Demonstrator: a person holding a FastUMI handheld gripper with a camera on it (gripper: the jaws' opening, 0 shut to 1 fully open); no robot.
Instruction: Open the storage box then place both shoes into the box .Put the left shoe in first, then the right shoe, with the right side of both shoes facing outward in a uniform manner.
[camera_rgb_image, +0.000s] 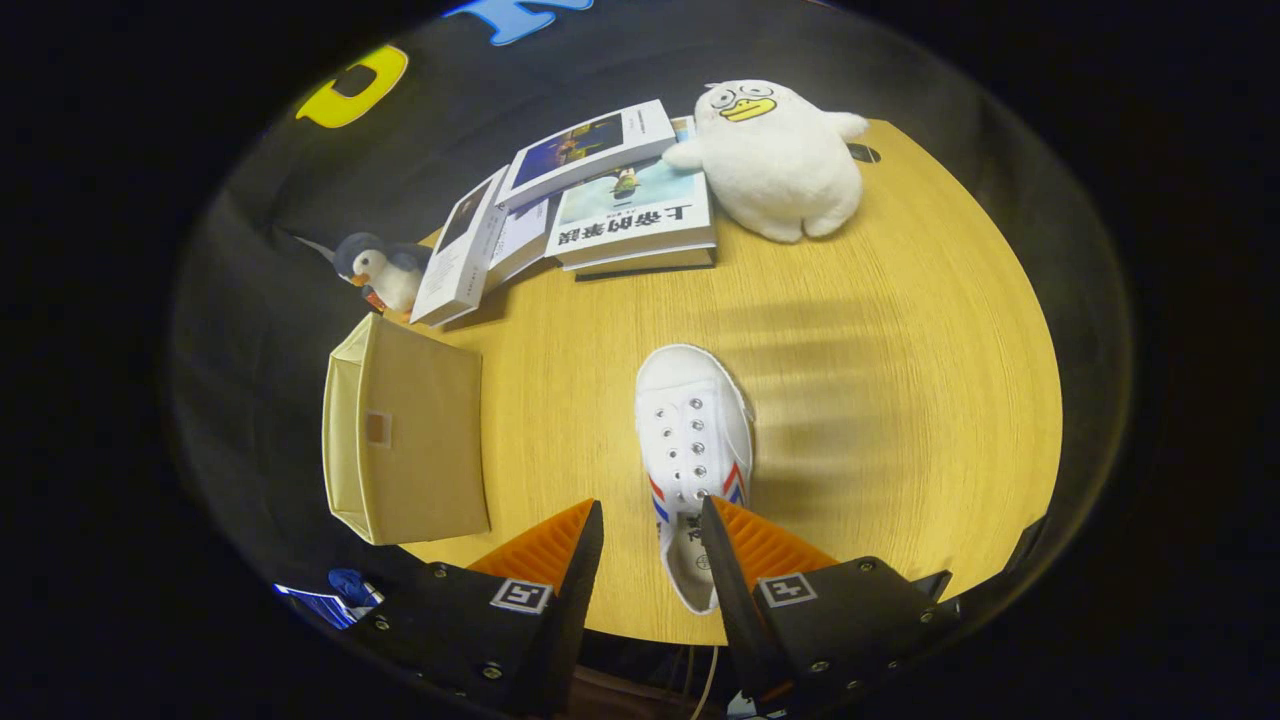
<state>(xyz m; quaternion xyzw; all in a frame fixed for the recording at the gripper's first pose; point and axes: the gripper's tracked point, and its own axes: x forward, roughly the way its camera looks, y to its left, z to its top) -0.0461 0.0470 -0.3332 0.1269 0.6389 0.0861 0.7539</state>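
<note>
A white canvas shoe (694, 440) with red and blue stripes lies on the round wooden table (900, 380), toe pointing away from me. Its heel end reaches between my fingers, close to the right fingertip. My gripper (650, 512) hovers open above the shoe's heel, its fingers not pressing on it. A beige fabric storage box (405, 440) with its lid shut stands on the table's edge, left of the shoe and just ahead of my left finger.
Several books (600, 190) lie stacked at the far side of the table. A white plush duck (775, 155) sits to their right, a small plush penguin (380, 270) to their left behind the box. Bare tabletop spreads right of the shoe.
</note>
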